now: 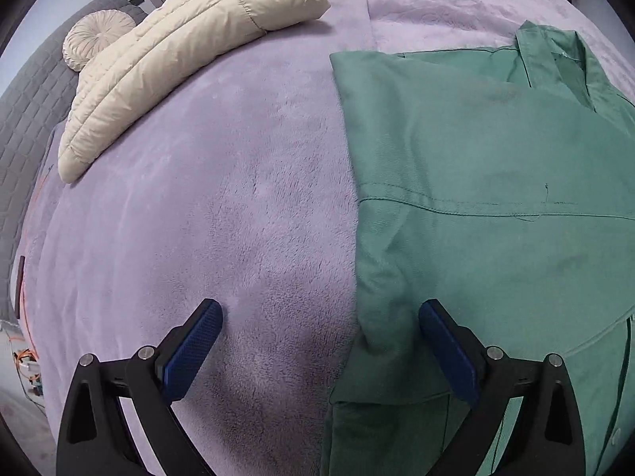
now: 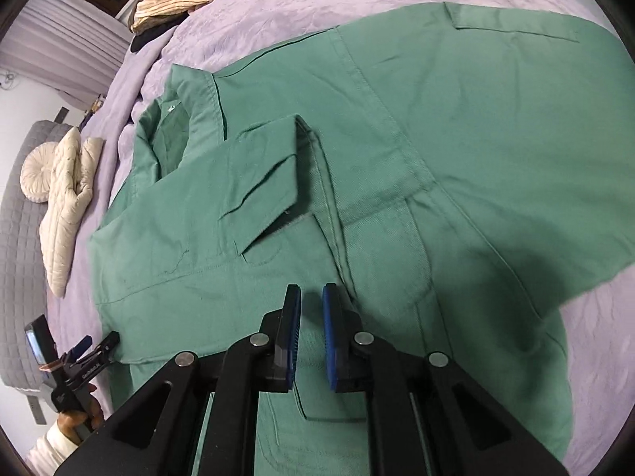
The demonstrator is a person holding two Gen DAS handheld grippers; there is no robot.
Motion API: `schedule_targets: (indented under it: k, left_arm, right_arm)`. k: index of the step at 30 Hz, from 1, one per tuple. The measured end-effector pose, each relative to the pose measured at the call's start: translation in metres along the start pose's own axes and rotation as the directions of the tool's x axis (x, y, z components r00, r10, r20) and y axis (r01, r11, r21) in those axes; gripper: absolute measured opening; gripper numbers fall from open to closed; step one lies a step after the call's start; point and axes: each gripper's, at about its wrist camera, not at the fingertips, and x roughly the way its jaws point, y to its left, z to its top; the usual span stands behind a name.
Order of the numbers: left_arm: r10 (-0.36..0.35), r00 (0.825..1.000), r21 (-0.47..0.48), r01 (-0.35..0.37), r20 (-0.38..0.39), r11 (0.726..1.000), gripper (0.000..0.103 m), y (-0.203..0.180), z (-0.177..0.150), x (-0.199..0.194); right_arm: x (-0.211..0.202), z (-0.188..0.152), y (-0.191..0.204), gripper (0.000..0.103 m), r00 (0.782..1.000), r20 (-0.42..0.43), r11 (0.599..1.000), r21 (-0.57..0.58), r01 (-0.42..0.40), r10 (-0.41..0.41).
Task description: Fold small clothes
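A home bedroom is shown. A bed is covered with a plush lilac blanket [image 1: 222, 198], and a grey quilted headboard [image 1: 27, 119] is seen at the far left with a round pleated cushion [image 1: 97, 37] against it. Pleated curtains [image 2: 67, 55] are hung at the far left, and garments are laid on the bed.

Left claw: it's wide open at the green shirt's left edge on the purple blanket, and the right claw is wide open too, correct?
Not quite. The left claw is wide open at the green shirt edge, but the right wrist view shows the right claw nearly closed, holding nothing.
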Motion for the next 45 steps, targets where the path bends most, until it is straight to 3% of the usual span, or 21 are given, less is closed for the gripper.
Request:
schedule_targets:
  k: [5, 7, 9, 14, 22, 27, 45]
  left_arm:
    - [-0.015, 1.000, 0.004, 0.015, -0.017, 1.000, 0.100, -0.008, -0.009, -0.025]
    - [-0.037, 0.999, 0.020, 0.037, -0.025, 0.999, 0.100, -0.016, -0.014, -0.036]
    - [-0.059, 0.998, 0.043, 0.060, -0.034, 0.997, 0.100, -0.030, -0.020, -0.047]
    - [-0.137, 0.989, 0.090, 0.141, -0.051, 0.986, 0.100, -0.072, -0.032, -0.076]
    - [-0.200, 0.975, 0.203, 0.217, -0.101, 0.955, 0.100, -0.144, -0.055, -0.117]
    - [-0.208, 0.972, 0.222, 0.228, -0.110, 0.948, 0.100, -0.163, -0.060, -0.129]
    - [-0.265, 0.953, 0.255, 0.294, -0.144, 0.921, 0.100, -0.232, -0.048, -0.141]
  right_arm:
    - [-0.028, -0.018, -0.025, 0.020, 0.999, -0.021, 0.995, 0.088, -0.047, 0.049]
    - [-0.039, -0.029, -0.033, 0.029, 0.999, -0.023, 0.993, 0.108, -0.042, 0.044]
    - [-0.048, -0.037, -0.041, 0.044, 0.999, -0.025, 0.991, 0.127, -0.042, 0.045]
    - [-0.061, -0.054, -0.051, 0.045, 0.997, -0.038, 0.984, 0.170, -0.055, 0.063]
    - [-0.071, -0.067, -0.060, 0.051, 0.994, -0.050, 0.975, 0.207, -0.080, 0.093]
    - [-0.081, -0.070, -0.071, 0.060, 0.994, -0.042, 0.968, 0.232, -0.092, 0.105]
    - [-0.106, -0.058, -0.141, 0.069, 0.994, 0.033, 0.930, 0.352, -0.107, 0.101]
